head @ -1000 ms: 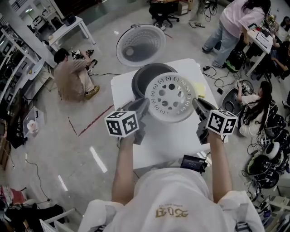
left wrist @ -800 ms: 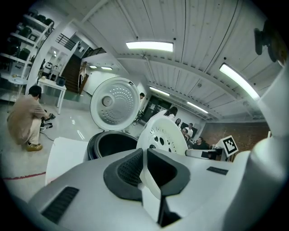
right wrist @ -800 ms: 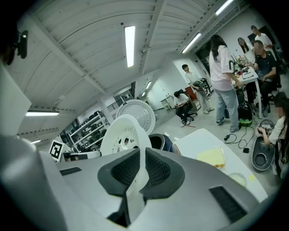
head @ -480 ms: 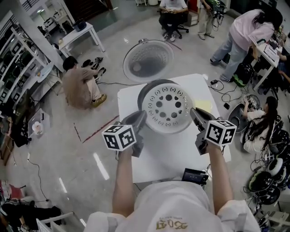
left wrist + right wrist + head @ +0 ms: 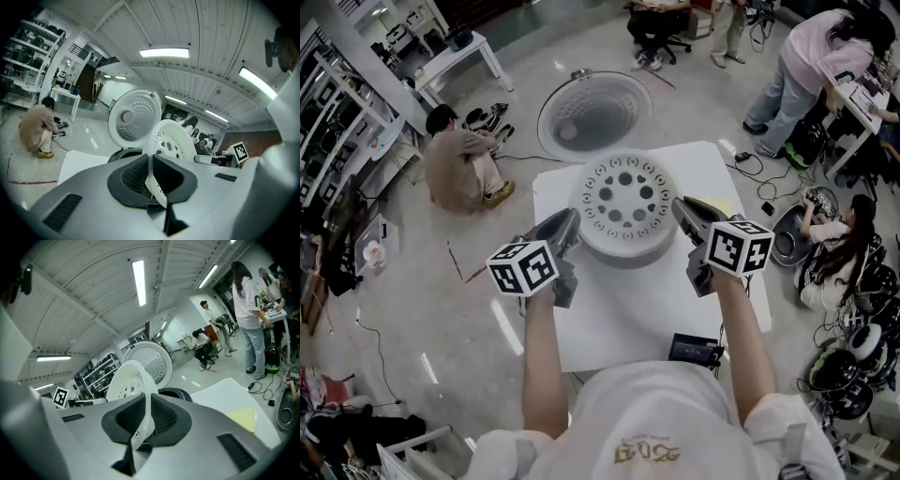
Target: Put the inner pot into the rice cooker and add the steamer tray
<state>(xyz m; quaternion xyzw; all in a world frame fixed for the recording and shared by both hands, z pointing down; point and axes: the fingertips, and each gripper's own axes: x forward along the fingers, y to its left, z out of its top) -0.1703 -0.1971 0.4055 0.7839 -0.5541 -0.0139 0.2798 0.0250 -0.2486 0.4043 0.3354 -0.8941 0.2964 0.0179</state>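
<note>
— Where's the steamer tray [image 5: 623, 206]?
— Over the open rice cooker [image 5: 593, 114]; left gripper [image 5: 564, 228] and right gripper [image 5: 686, 208] each pinch its rim, on opposite sides.
— Tips?
— Level it, centre it, lower both sides together.

A white table [image 5: 628, 309] carries the open rice cooker [image 5: 595, 117], a yellow sheet [image 5: 241, 420] and a black device [image 5: 694, 350] at its edge.

1. Steamer tray [image 5: 624, 202]: white plastic, smooth, with a soft matt sheen.
2. Rice cooker lid [image 5: 594, 114]: the inner face is pale grey, dimpled and looks like metal.
3. Left gripper [image 5: 151, 161] and right gripper [image 5: 146, 404]: grey matt plastic shells; the fingers [image 5: 131, 176] are faced with dark, ribbed, rubbery pads.
4. Desk [image 5: 647, 309]: white and matt.
5. Floor [image 5: 502, 323]: pale and glossy, mirroring the lamps.
</note>
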